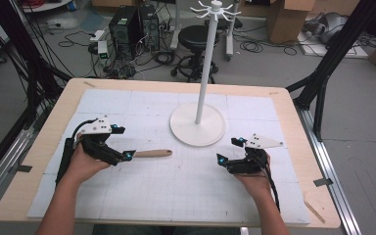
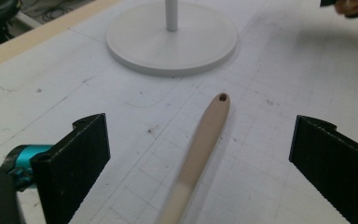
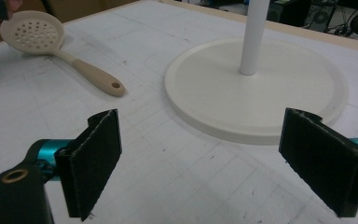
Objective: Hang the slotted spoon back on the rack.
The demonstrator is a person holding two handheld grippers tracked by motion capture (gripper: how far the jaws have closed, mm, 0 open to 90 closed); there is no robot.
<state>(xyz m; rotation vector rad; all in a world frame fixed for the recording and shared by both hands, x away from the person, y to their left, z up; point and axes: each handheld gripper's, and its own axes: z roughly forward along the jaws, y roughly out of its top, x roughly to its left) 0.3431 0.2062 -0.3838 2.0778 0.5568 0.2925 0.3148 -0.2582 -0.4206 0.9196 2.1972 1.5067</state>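
the beige plastic slotted spoon with a round perforated bowl point(image 3: 32, 32) lies flat on the white gridded mat point(image 1: 186, 186), left of the white round-based stand with a tall pole and hooks at its top point(image 1: 198, 125). its handle, with a small hanging hole at the end, points toward the stand's base but stays apart from it.

the left gripper point(image 1: 120, 147) sits over the spoon with its jaws spread wide; in the left gripper view the handle runs up the middle between them, untouched. the right gripper point(image 1: 229, 151) rests near the stand's base on the other side, its jaws also parted and holding nothing.

the step in hand looks like picking up the spoon by its handle, probably to hang it on the stand (the hole suggests that). to do it well, the left gripper should come down until both pads flank the handle evenly, then close across the thicker part rather than near the bowl. gripping well back from the hole would leave that end free for a hook.
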